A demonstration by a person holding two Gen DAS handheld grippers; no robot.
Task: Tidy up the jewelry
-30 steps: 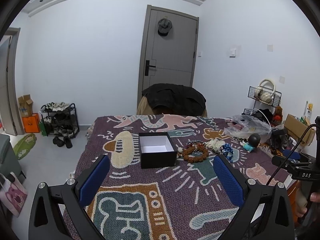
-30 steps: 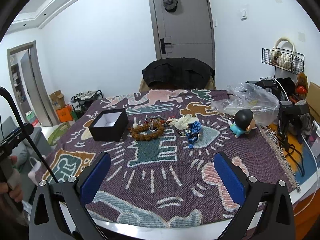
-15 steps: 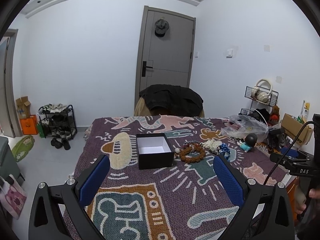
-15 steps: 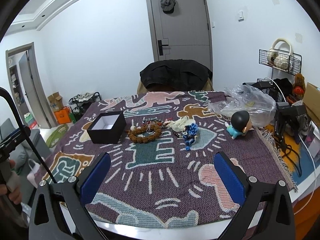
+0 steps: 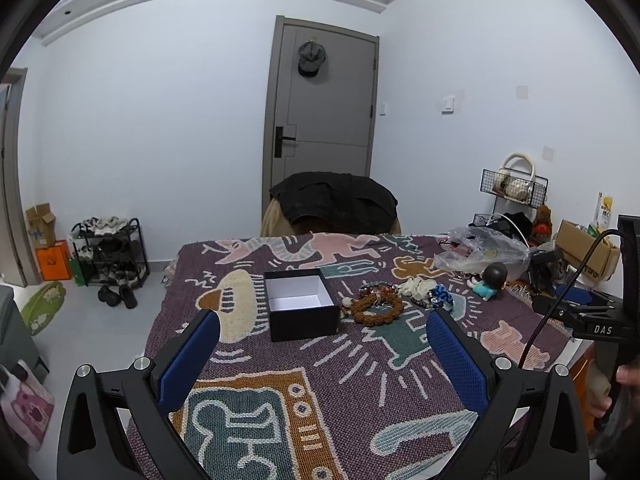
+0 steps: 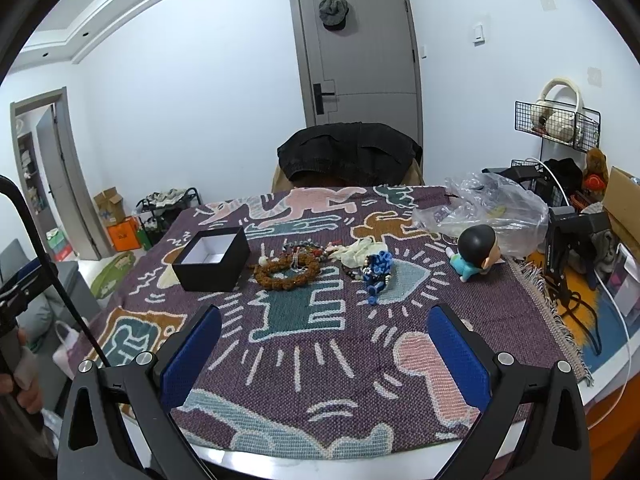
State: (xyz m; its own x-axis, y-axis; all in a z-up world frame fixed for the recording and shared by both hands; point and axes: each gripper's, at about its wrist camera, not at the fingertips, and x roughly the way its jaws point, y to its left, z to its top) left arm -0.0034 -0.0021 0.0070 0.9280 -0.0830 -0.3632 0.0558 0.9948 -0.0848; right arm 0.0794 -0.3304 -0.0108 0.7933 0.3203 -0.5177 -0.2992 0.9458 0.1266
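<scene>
Left gripper [image 5: 322, 354]: blue-padded fingers spread wide with nothing between them, hanging above the near edge of the table, aimed toward the box.
Right gripper [image 6: 324, 344]: fingers likewise spread wide and empty, above the near edge of the table, aimed at the jewelry pile.
Table [image 6: 280, 454]: covered by a purple patterned cloth [image 6: 352, 360] with cartoon figures; the white edge shows at the near side.
Box [image 5: 300, 304]: black, lidless, white inside, nothing visible in it; upright on the cloth left of the middle, opening upward. In the right wrist view it sits toward the left edge [image 6: 212, 260].
Brown bead bracelet [image 5: 376, 308]: lies flat as a ring just right of the box, near it; whether it touches cannot be told.
Small strands [image 6: 304, 250]: thin beaded pieces draped over and behind the brown ring, tangled; their direction is unclear.
Pale piece [image 6: 360, 250]: cream-coloured heap just right of the ring.
Blue bead strand [image 6: 378, 272]: bunched, its long axis running from the far side toward the near edge, right of the pale heap.
Doll [image 6: 476, 252]: lying down toward the right edge, dark head up.
Plastic bag [image 6: 492, 208]: crumpled at the far right corner.
</scene>
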